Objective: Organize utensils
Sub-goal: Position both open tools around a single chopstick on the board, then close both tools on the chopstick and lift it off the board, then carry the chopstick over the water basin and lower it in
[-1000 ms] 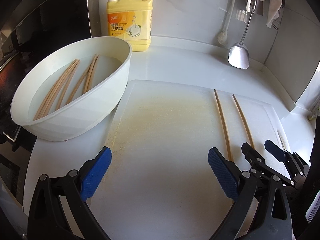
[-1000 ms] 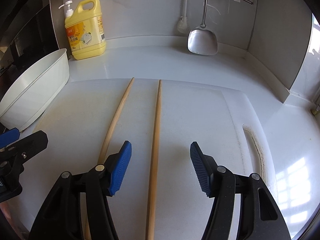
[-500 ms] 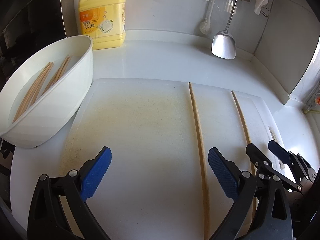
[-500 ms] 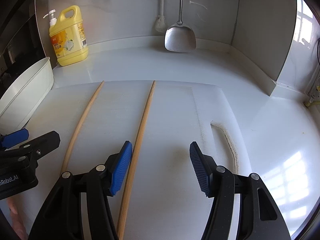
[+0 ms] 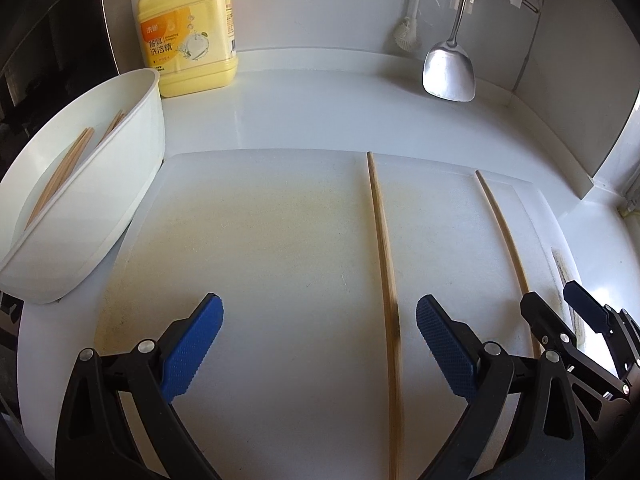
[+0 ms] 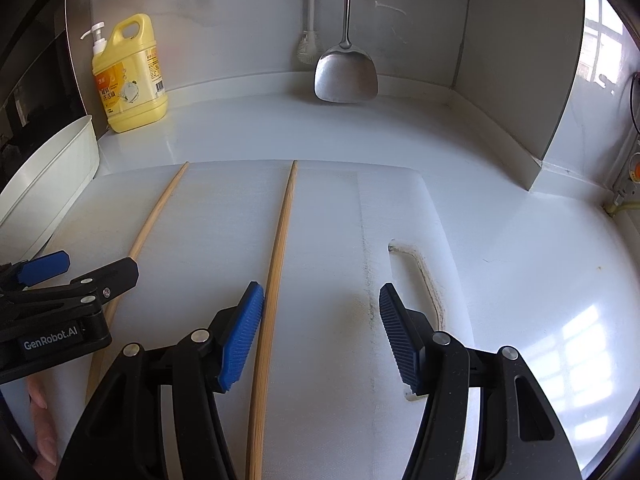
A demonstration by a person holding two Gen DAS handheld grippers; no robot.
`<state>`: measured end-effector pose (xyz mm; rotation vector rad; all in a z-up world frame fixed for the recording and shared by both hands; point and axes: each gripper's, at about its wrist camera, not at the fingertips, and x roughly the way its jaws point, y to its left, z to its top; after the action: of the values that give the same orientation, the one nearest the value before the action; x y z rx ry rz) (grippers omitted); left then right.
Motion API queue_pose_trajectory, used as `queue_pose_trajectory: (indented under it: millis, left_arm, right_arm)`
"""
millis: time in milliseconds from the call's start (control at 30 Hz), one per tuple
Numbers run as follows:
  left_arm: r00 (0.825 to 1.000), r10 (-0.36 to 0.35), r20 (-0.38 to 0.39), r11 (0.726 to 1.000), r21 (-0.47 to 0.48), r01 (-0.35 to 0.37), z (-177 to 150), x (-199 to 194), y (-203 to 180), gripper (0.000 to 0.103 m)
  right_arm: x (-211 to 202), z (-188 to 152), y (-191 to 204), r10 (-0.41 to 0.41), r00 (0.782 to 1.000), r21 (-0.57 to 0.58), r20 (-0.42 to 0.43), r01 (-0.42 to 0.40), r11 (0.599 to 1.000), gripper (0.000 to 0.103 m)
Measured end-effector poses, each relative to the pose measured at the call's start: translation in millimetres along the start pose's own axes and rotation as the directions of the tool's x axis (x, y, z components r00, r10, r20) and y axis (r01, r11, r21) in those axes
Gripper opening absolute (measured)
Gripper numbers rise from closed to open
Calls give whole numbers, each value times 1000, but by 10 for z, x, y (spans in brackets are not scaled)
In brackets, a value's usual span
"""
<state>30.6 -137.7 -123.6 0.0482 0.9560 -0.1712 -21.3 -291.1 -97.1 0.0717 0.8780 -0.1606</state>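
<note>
Both tongs are held wide apart over the cutting board (image 5: pixel 260 240), nothing gripped. Between the blue pads of the left gripper (image 5: pixel 318 344), toward its right pad, the left chopstick (image 5: pixel 384 240) is seen lying flat. The right chopstick (image 6: pixel 278 248) is found between the right gripper (image 6: pixel 322 332) fingers, just beside the left pad (image 6: pixel 242 336). The two sticks are laid roughly parallel, well apart, tips pointed toward the wall. More chopsticks (image 5: pixel 60 168) are kept in the white basin (image 5: pixel 100 208) at the board's left edge. Behind it, a yellow detergent bottle (image 5: pixel 188 36) is stood; a metal spatula (image 6: pixel 346 76) and a white brush (image 5: pixel 408 32) are hung on the wall.
</note>
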Motion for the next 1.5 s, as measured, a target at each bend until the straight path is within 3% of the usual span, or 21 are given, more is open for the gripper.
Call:
queue_pose_trajectory:
  millis: [200, 300, 467, 633, 700, 767, 833, 1133, 1300, 1500]
  left_arm:
    - [1000, 22, 10, 1000, 17, -22, -27, 4, -38, 95]
    - [999, 20, 26, 999, 27, -21, -28, -16, -71, 87]
    - [999, 1, 36, 999, 51, -3, -26, -59, -138, 63]
    - [999, -11, 44, 999, 53, 8, -47, -100, -158, 42]
    - [999, -18, 42, 998, 56, 16, -46, -112, -167, 30]
    - [999, -35, 34, 998, 52, 33, -39, -120, -167, 10]
    - [998, -50, 28, 998, 42, 49, -37, -122, -149, 8]
    - [995, -101, -16, 995, -4, 101, -27, -189, -36, 7]
    - [994, -107, -7, 994, 1, 107, 66, -521, -3, 7]
    - [996, -92, -8, 994, -53, 91, 244, -996, 249, 7]
  right_arm:
    - [7, 1, -8, 6, 1000, 2, 2, -6, 1000, 58]
    - [23, 10, 1, 15, 1000, 1, 4, -15, 1000, 58]
    - [38, 31, 33, 26, 1000, -18, 1, -26, 999, 57]
    - [24, 24, 111, 43, 999, -49, 9, -43, 998, 41]
    - [24, 29, 132, 50, 999, -57, 7, -49, 997, 36]
    - [18, 35, 170, 62, 998, -73, 4, -62, 995, 25]
    - [8, 31, 224, 65, 998, -95, 4, -65, 993, 8]
    - [-82, 35, 111, 142, 990, 11, -2, -142, 990, 6]
    - [-336, 137, 151, 181, 983, 25, 21, -181, 983, 6]
    - [-772, 490, 243, 243, 968, 11, 66, -244, 970, 6]
